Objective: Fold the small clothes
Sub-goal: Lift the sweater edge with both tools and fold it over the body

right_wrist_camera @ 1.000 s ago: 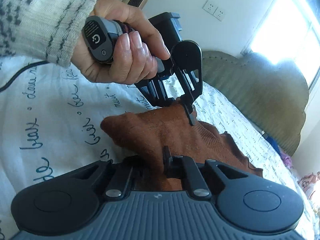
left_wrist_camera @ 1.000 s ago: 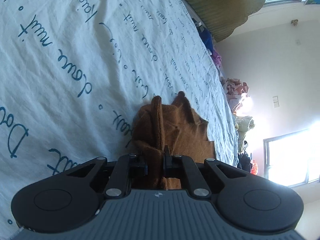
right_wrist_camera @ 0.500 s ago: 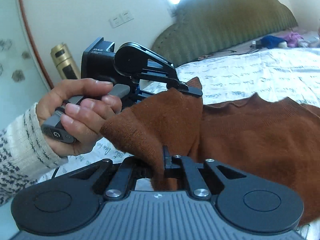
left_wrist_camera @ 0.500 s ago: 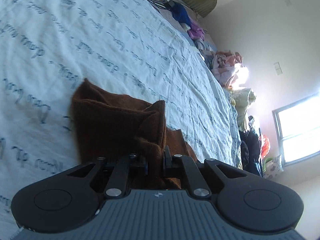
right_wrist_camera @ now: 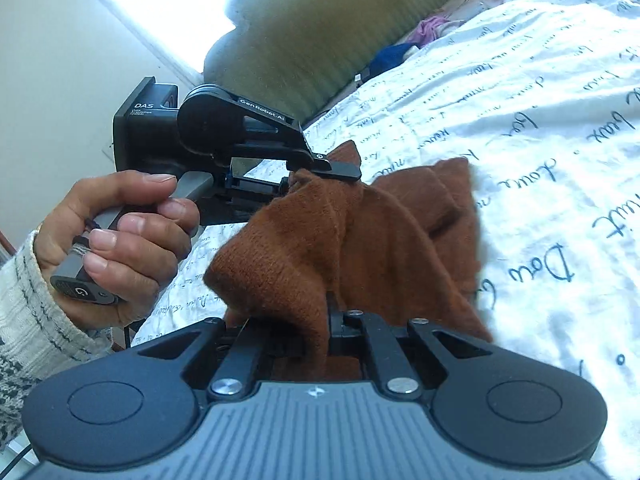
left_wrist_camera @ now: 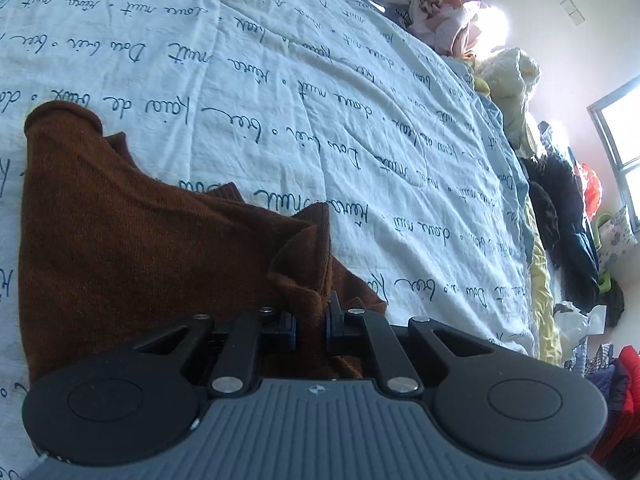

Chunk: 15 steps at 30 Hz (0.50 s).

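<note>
A small brown knit garment (left_wrist_camera: 132,248) lies partly on the white bedsheet (left_wrist_camera: 320,92) printed with blue script. My left gripper (left_wrist_camera: 311,320) is shut on a bunched edge of the garment; it also shows in the right wrist view (right_wrist_camera: 320,172), held by a hand and pinching the cloth's far edge. My right gripper (right_wrist_camera: 320,320) is shut on the near edge of the brown garment (right_wrist_camera: 360,240), which hangs lifted between both grippers above the sheet (right_wrist_camera: 540,120).
A green padded headboard (right_wrist_camera: 320,36) stands at the bed's far end. Heaps of clothes (left_wrist_camera: 452,12) and dark garments (left_wrist_camera: 568,216) lie along the bed's far side. A window (left_wrist_camera: 624,140) is on the wall.
Both grippers have swung with the garment: the left view now looks more across the bed with the cloth spread wider to the left, and the cloth is lifted higher between the grippers.
</note>
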### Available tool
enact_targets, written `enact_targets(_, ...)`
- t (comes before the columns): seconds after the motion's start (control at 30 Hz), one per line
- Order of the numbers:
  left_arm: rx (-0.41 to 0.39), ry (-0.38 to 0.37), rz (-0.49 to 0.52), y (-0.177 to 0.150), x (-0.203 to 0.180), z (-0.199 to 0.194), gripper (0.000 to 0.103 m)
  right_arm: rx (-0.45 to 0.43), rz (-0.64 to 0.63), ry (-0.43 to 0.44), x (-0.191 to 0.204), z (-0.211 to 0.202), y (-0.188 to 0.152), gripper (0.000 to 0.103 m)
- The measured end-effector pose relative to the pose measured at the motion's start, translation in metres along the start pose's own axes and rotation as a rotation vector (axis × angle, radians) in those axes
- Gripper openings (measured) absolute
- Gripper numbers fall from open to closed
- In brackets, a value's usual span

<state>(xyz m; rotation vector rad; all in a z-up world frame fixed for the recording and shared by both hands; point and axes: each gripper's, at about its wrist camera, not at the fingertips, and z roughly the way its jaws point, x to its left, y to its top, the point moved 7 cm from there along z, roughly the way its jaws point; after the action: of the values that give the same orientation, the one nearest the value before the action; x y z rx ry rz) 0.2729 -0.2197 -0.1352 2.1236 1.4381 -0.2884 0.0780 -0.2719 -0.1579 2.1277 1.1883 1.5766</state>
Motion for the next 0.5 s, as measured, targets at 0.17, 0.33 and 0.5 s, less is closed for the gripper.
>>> enact_targets(0.17, 0.006, 0.040, 0.071, -0.001, -0.020, 0.014, 0.013, -0.024, 0.026, -0.012, -0.014, -0.010, -0.003, 0.007)
enact_targets(0.33, 0.027, -0.013, 0.109, -0.009, -0.035, 0.021, 0.049, 0.000, 0.039, -0.024, -0.023, -0.006, -0.009, 0.078)
enact_targets(0.5, -0.105, -0.129, 0.045, -0.023, -0.026, -0.046, 0.078, -0.025, -0.057, -0.051, -0.015, -0.038, -0.007, 0.085)
